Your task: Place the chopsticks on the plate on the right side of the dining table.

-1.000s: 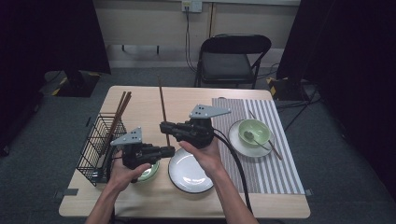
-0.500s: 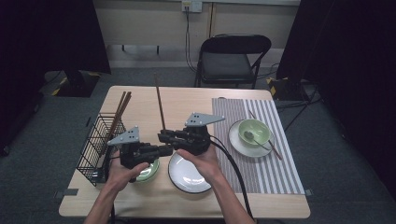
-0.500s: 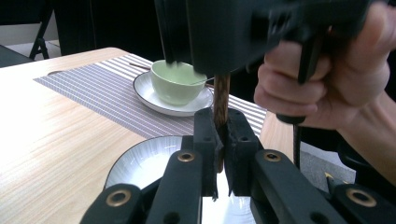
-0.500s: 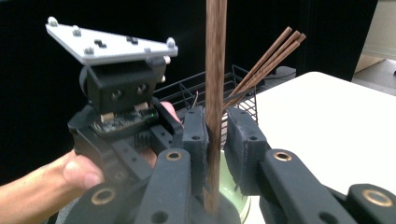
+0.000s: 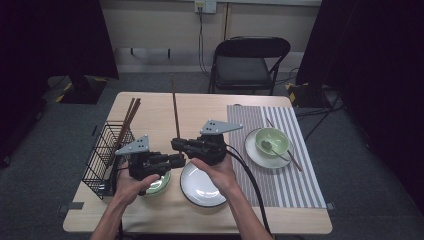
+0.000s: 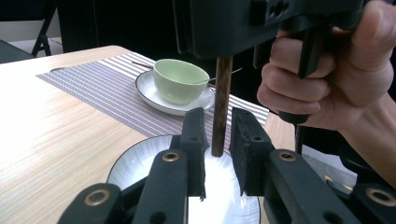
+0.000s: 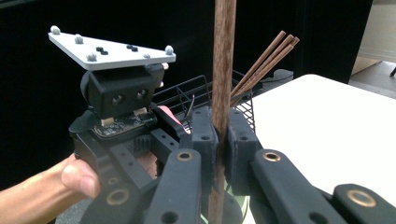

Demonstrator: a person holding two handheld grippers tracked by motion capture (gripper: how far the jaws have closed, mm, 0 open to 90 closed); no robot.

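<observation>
Plate [image 5: 202, 186] under chopstick [image 5: 175, 112] (basket [image 5: 102, 160] left, bowl [image 5: 271, 141] right).

Black folding chair [image 5: 248, 62] behind wooden table [image 5: 150, 107], grey carpet, dark curtains, pale wall

A long, dark brown wooden chopstick [image 7: 223, 65] stood upright above the bench, its square-cut lower end [image 6: 219, 140] hanging just over a white plate [image 6: 140, 161], clear of it, its top rising high.
</observation>
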